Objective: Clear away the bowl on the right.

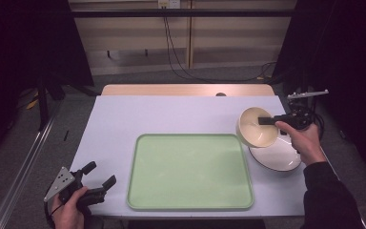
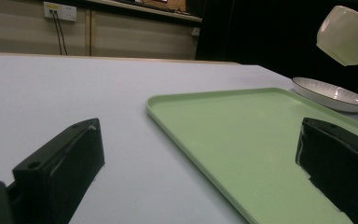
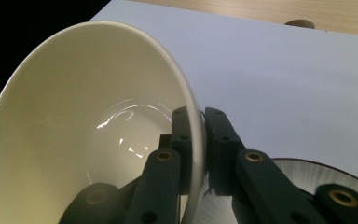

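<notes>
Above the plate [image 1: 276, 157] at the table's right edge, the right gripper [image 1: 266, 121] pinches the tilted bowl [image 1: 256, 127] by its rim, probably rigid, slippery and breakable; the left gripper [image 1: 99, 174] rests spread.

In your right gripper view, the bowl [image 3: 88, 135] runs off the left and bottom edges and hides the near half of the plate [image 3: 307, 172] at lower right. In your left gripper view, the tray [image 2: 242, 135] is cut by the bottom edge, the bowl by the right edge.
</notes>
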